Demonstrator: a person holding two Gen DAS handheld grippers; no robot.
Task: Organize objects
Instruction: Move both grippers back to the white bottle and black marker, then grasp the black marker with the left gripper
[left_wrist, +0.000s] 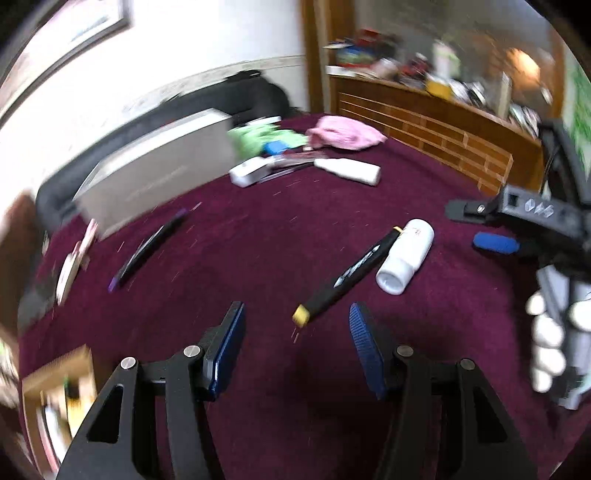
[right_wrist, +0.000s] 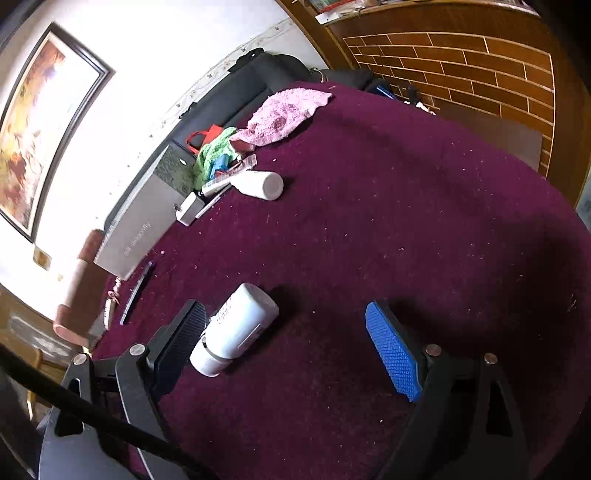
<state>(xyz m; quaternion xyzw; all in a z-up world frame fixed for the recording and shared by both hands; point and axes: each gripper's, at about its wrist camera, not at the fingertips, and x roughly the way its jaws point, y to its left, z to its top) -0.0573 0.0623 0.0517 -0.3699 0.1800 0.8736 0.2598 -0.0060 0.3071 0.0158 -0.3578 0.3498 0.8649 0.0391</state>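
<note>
A black marker with yellow ends (left_wrist: 347, 275) lies on the maroon tablecloth (left_wrist: 280, 229), its near end just ahead of my open left gripper (left_wrist: 297, 317). A small white bottle (left_wrist: 406, 254) lies on its side right of the marker. In the right wrist view the same bottle (right_wrist: 236, 328) lies beside the left finger of my open right gripper (right_wrist: 284, 317), apart from the right pad. The right gripper also shows in the left wrist view (left_wrist: 476, 225), hovering right of the bottle. A purple-ended black pen (left_wrist: 147, 249) lies to the left.
A grey box (right_wrist: 144, 221) lies at the table's left. At the back lie a second white bottle (right_wrist: 260, 184), a white charger (right_wrist: 188, 208), green cloth (right_wrist: 214, 155) and pink cloth (right_wrist: 284, 114). A cardboard box (left_wrist: 59, 398) stands at near left. Brick-patterned wood panelling (right_wrist: 461, 66) is behind.
</note>
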